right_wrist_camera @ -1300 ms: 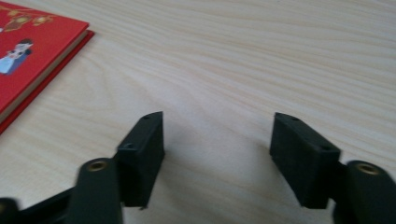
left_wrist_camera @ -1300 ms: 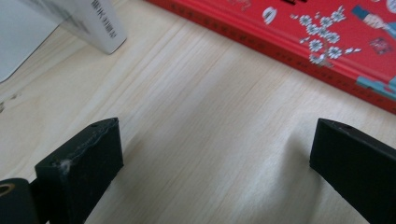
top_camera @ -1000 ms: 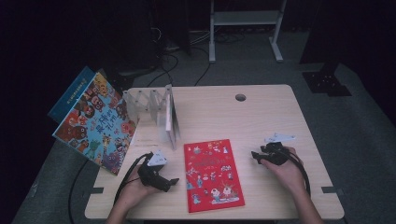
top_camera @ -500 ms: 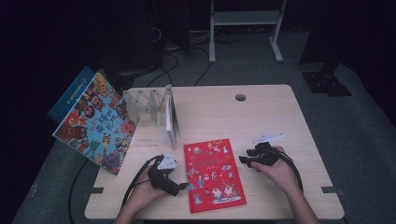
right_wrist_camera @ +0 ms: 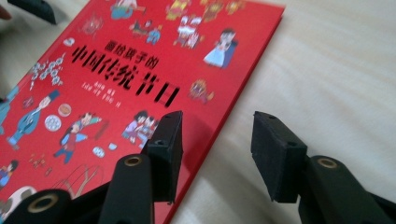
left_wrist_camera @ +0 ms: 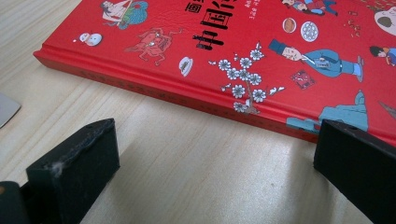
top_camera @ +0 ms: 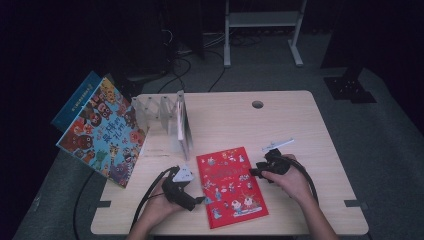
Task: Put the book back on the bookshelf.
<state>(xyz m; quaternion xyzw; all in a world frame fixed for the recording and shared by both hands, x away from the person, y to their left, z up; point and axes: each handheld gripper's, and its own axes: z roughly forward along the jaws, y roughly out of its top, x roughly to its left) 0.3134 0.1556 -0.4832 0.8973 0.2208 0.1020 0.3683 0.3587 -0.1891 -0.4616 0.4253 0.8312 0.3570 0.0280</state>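
Grippers flank a red picture book [top_camera: 231, 186] lying flat and closed on a light wooden table [top_camera: 300, 125], near the person's edge.

Nearest, at the book's spine side, the left gripper [top_camera: 200, 200] sits low on the table. In the left gripper view its jaws stand wide apart with only bare wood between them, and one jaw tip reaches the spine edge. It holds nothing.

At the book's opposite long edge, the right gripper [top_camera: 253, 173] has one jaw over the cover and the other over the table, so the edge lies between them. The jaws are partly open and have just been closing, but the pads do not yet press on the book.

Risks, as a judgement: the book lies flush on the table, so the jaw beside it may fail to get under the cover and the pinch may slip off. A grip on the cover alone could swing it open instead of lifting the book. A push from either side could slide the book away.

Beyond the book stands a clear divider rack [top_camera: 161, 113] holding a thin book [top_camera: 183, 125]; a careless swing could knock it. Farther left of the red book, a large colourful book [top_camera: 102, 132] leans out over the table's edge.
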